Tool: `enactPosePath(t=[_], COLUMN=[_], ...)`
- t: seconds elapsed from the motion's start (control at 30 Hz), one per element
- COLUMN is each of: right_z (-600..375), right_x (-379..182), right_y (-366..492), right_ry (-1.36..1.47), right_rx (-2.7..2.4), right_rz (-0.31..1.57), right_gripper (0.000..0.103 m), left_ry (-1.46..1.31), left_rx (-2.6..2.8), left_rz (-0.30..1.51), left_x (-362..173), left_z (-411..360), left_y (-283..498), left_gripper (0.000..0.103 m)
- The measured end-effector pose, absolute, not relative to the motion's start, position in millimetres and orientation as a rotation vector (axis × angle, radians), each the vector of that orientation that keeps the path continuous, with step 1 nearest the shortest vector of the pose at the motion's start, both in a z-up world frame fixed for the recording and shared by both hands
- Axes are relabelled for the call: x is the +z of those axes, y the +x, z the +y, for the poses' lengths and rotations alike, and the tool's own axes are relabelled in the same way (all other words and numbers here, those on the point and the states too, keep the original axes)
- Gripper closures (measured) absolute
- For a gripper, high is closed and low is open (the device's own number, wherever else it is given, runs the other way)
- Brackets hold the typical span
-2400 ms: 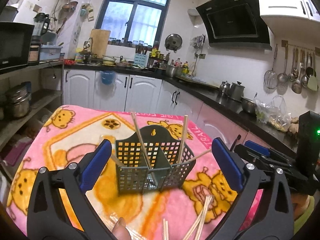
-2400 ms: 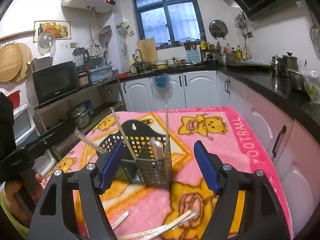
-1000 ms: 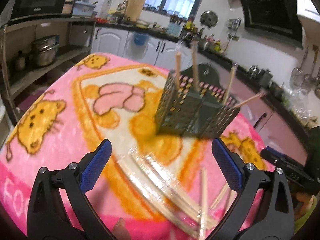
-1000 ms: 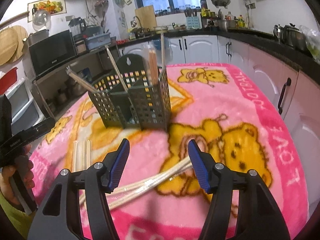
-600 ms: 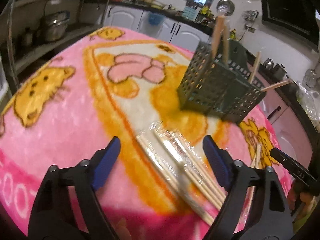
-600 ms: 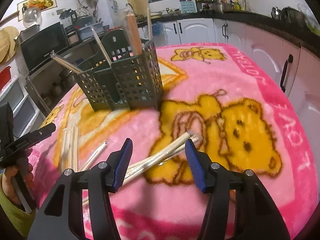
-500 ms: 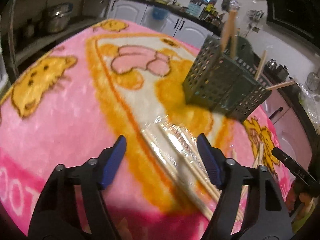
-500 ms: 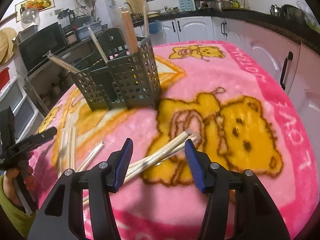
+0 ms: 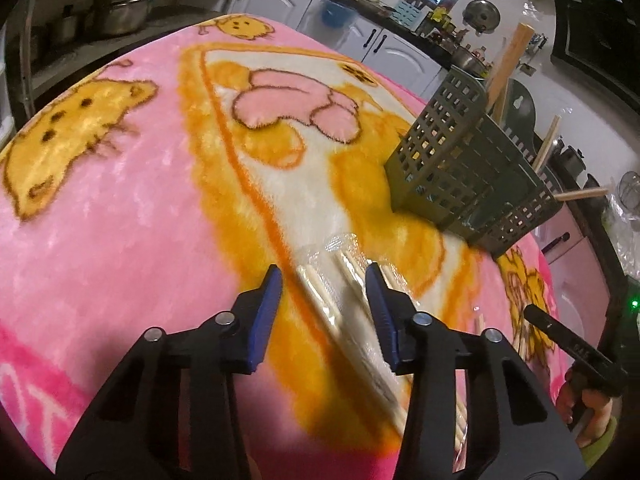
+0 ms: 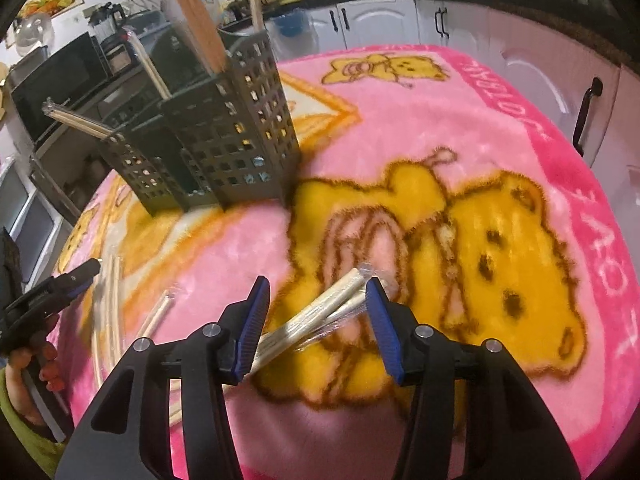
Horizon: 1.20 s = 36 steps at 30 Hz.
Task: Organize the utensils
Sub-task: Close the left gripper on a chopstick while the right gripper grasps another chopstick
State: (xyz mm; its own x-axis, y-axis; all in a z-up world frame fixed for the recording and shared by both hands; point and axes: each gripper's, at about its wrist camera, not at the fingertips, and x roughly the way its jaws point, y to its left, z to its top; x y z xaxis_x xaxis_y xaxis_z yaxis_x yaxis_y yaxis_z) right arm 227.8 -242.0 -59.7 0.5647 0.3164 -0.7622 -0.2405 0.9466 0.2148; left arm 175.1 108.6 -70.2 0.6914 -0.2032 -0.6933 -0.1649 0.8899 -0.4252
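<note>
A dark green perforated caddy (image 9: 472, 184) stands on the pink cartoon blanket (image 9: 120, 200) with several chopsticks upright in it. My left gripper (image 9: 322, 278) hangs low over plastic-wrapped chopsticks (image 9: 320, 296) that lie between its blue pads. Its jaws are closing, and the pads have not met the wrap. In the right wrist view the caddy (image 10: 224, 144) is at the far left. My right gripper (image 10: 316, 286) straddles another wrapped bundle of chopsticks (image 10: 332, 302), half open and not pressing on it.
More loose chopsticks (image 10: 156, 316) lie on the blanket between the two bundles. White cabinets (image 10: 380, 20) and a dark counter run behind the table. A shelf with steel pots (image 9: 124, 0) is at the left. The blanket's edge drops off near both grippers.
Both grippers have sunk toward the blanket and come over the wrapped chopsticks. The left jaws have narrowed a lot, the right jaws a little. The caddy has not moved.
</note>
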Motion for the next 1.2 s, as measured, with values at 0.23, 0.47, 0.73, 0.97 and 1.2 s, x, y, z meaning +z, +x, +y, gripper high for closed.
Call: enactPosePath(t=[0.23, 0.47, 0.73, 0.97, 1.2], right_z=[-235.4, -232.2, -256.4, -282.1, -278.6], right_x=[-66.0, -65.2, -63.6, -73.5, -76.1], right_y=[243.2, 248.5, 239.2, 230.9, 234.9], right_ry=[0.083, 0.053, 0.163, 0.286, 0.271], right_rx=[0.319, 0.297, 0.304, 0.325, 0.335], right_rz=[0.951, 0.942, 0.906, 0.927, 0.954], right_gripper=[0.057, 0.081, 0.092, 0.093, 0.090], left_ry=[-0.505, -0.529, -0.544, -0.550, -0.570], left_rx=[-0.032, -0.038, -0.049, -0.096, -0.098], left_rz=[0.819, 0.817, 0.816, 0.818, 0.838], left_x=[-72.7, -74.7, -75.8, -73.2, -77.7], left_z=[111.4, 116.2, 118.1, 111.9, 111.5], left_y=[179.1, 179.0, 178.6, 178.2, 182.9], left_gripper=[0.081, 0.086, 0.090, 0.095, 0.095])
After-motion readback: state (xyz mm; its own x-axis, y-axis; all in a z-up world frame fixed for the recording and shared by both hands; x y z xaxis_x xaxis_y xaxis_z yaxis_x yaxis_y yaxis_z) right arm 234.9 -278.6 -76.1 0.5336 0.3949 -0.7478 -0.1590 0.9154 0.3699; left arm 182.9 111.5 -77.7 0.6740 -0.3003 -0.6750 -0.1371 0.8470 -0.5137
